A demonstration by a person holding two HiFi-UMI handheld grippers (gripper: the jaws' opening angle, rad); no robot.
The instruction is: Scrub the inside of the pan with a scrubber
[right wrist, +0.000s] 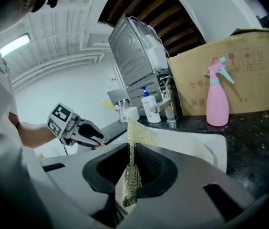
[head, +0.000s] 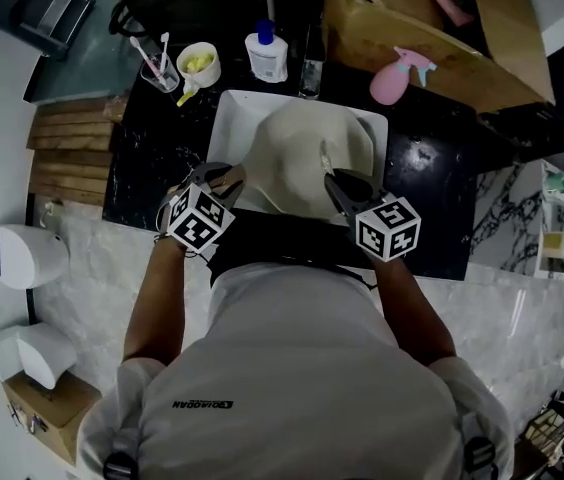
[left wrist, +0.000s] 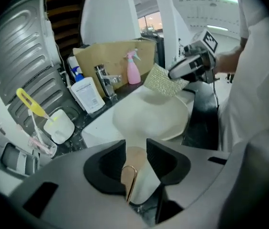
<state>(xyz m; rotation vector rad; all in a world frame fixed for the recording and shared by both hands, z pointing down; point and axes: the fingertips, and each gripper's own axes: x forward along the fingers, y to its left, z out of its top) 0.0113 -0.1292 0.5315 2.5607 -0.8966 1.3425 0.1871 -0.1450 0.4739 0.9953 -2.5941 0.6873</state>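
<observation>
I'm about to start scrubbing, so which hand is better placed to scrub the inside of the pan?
Right. The right tongs are shut on the scrubber, held just over the pan. The left tongs stand open over the pan handle and hold no scrubber.

The round cream pan (head: 307,158) is lying in the white sink (head: 230,128); the flat golden mesh scrubber (right wrist: 131,180) is being held edge-on over it.

The pan (head: 307,158) sits in the sink (head: 230,138), set into the bench (head: 432,198). Behind the sink, left to right: cup (head: 200,65), bottle (head: 267,56), tap (head: 310,73), spray bottle (head: 394,80), the last before a box (head: 462,48).
</observation>
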